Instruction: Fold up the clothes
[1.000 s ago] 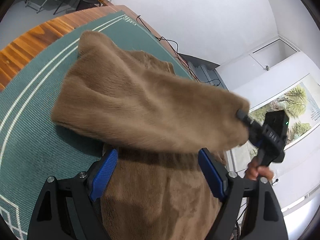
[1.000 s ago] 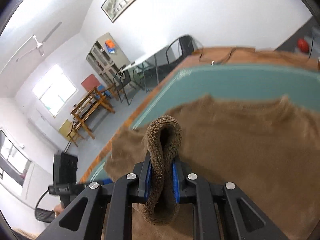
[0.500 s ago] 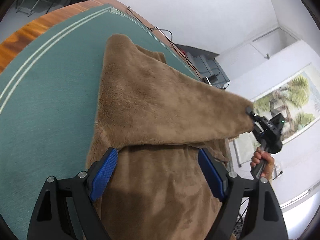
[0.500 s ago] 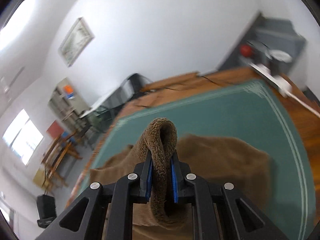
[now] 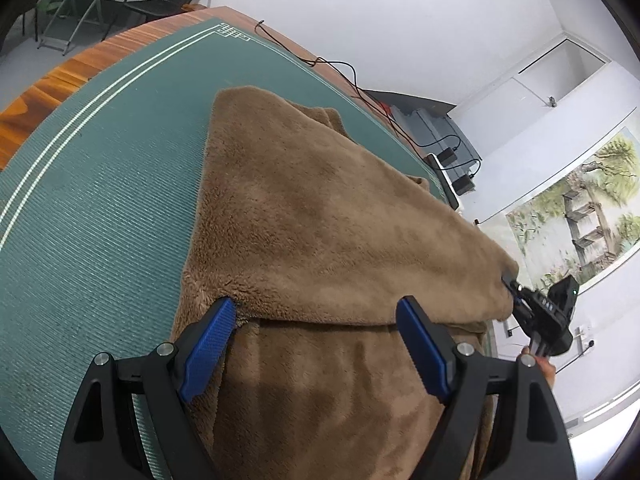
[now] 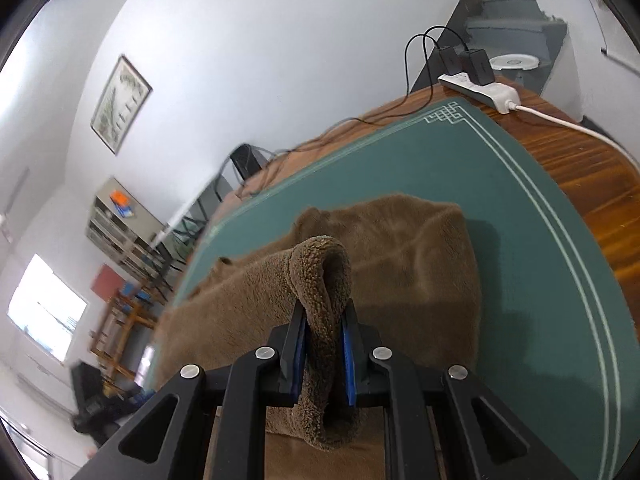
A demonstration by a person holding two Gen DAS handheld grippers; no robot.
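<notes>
Garment [image 5: 320, 240], brown and fleecy, lies on the green mat [image 5: 100, 208], one fold half made. My right gripper [image 6: 323, 344] pinches its edge, lifted above the mat; my left gripper [image 5: 316, 344] hangs wide, holding nothing. I judge laying down and further folds remain.

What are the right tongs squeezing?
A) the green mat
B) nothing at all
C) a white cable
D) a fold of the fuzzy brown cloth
D: in the right wrist view the right tongs are shut on a bunched fold of the fuzzy brown cloth, which rises in a loop between the blue pads.
</notes>
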